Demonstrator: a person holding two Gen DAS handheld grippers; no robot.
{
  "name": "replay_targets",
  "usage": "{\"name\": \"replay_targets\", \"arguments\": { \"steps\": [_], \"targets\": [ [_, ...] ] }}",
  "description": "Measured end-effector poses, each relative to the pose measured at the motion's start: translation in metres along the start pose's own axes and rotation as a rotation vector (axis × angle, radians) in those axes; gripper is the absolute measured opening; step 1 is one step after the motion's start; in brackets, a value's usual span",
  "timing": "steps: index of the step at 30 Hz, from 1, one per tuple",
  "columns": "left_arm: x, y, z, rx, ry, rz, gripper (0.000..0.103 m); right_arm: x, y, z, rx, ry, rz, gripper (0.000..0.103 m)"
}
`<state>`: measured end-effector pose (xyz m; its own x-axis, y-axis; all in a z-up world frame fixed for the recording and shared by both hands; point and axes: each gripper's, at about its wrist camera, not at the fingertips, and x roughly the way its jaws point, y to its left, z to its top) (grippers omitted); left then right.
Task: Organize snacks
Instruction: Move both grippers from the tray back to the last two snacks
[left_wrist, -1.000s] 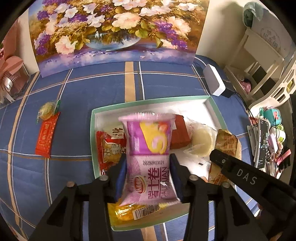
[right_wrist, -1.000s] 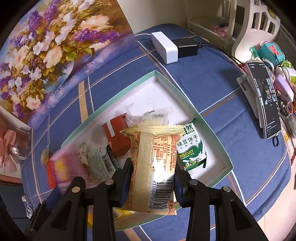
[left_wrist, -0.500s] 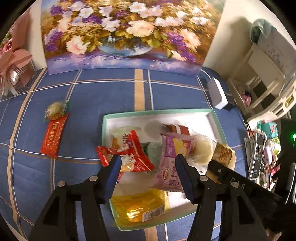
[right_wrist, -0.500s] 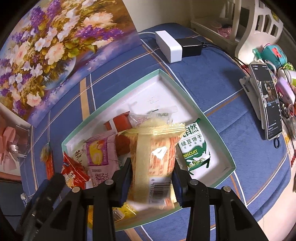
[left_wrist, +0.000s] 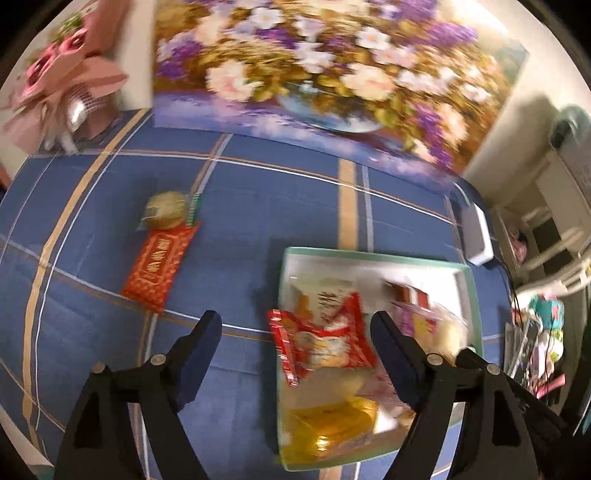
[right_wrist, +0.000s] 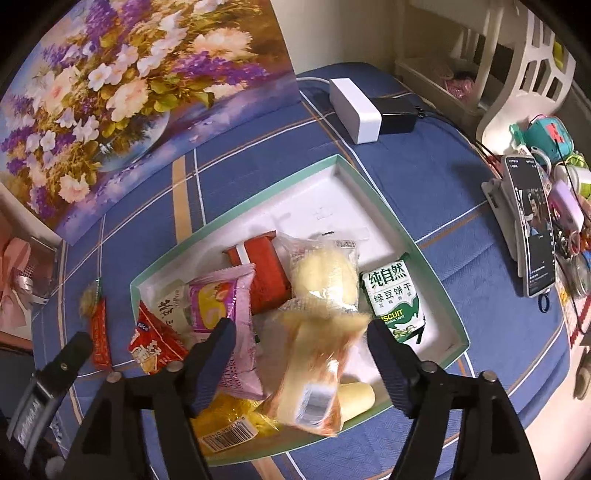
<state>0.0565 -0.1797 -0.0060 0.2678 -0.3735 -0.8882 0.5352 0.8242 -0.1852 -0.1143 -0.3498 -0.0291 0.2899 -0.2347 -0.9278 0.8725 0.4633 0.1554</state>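
Biscuit pack (right_wrist: 397, 302) shows only from the right tool (right_wrist: 299, 343); both tools' jaws are opening

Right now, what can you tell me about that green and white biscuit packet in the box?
The biscuit packet is a small, glossy plastic pouch, white on top with dark green Chinese characters, green below with the word BISCUIT. It looks sealed and plump. It lies flat, face up, on the white floor of the teal-rimmed box, near the box's right wall. Its left edge sits close to a clear-wrapped pale yellow cake; whether they touch is unclear. Neither pair of fingers is on it.
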Motion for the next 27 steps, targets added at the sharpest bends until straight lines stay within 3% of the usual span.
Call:
{"name": "replay_targets", "arguments": {
  "steps": [14, 21, 23, 25, 27],
  "targets": [
    [0.01, 0.081, 0.013, -0.186, 0.012, 0.09, 0.093, -0.001, 0.025, -0.004, -0.037, -0.007, -0.009, 0.084],
    [0.0, 0.118, 0.02, -0.251, -0.023, 0.13, 0.098, -0.008, 0.053, -0.007, -0.07, -0.031, 0.0, 0.084],
    [-0.002, 0.127, 0.021, -0.269, -0.033, 0.136, 0.1, -0.009, 0.062, -0.008, -0.081, -0.04, 0.004, 0.088],
    [-0.005, 0.138, 0.023, -0.294, -0.042, 0.141, 0.1, -0.01, 0.073, -0.01, -0.093, -0.048, 0.008, 0.101],
    [-0.007, 0.148, 0.025, -0.311, -0.049, 0.15, 0.1, -0.01, 0.083, -0.013, -0.106, -0.055, 0.013, 0.103]
  ]
}}
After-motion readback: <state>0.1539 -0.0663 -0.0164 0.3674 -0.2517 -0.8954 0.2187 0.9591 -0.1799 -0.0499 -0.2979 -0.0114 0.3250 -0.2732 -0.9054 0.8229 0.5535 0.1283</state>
